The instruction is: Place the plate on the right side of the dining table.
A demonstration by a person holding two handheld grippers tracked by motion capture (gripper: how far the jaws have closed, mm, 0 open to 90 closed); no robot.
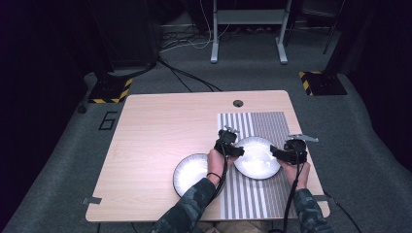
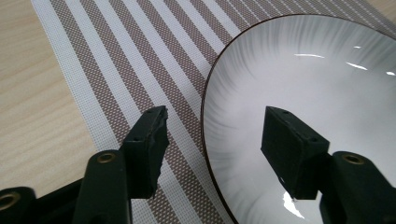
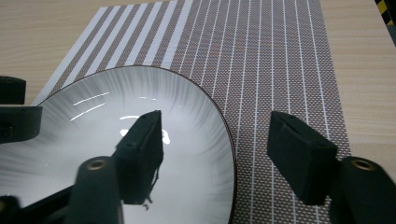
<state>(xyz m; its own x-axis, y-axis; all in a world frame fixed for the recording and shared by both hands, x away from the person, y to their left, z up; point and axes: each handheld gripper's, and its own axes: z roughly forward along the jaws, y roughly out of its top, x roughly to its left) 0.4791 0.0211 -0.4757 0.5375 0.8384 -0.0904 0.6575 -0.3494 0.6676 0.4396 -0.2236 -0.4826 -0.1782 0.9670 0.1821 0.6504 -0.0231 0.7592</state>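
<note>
A: Where is the glossy white round plate with the thin dark rim (image 1: 257,159) sitting?

B: It is lying on the brown and white striped woven placemat (image 1: 252,194), at the right part of the light wooden table (image 1: 155,145). A second white round plate (image 1: 190,173) is resting just beside it on the left, partly on the bare wood.

A: What is the left gripper (image 2: 212,128) doing?

B: Its jaws are standing open across the left edge of the plate (image 2: 299,93): one jaw is hanging over the placemat (image 2: 116,56), the other over the white inside. They are not pressing the rim.

A: And the right gripper (image 3: 215,140)?

B: It is also open, straddling the right edge of the plate (image 3: 93,121), one jaw over the plate, one over the placemat (image 3: 261,56)
</note>
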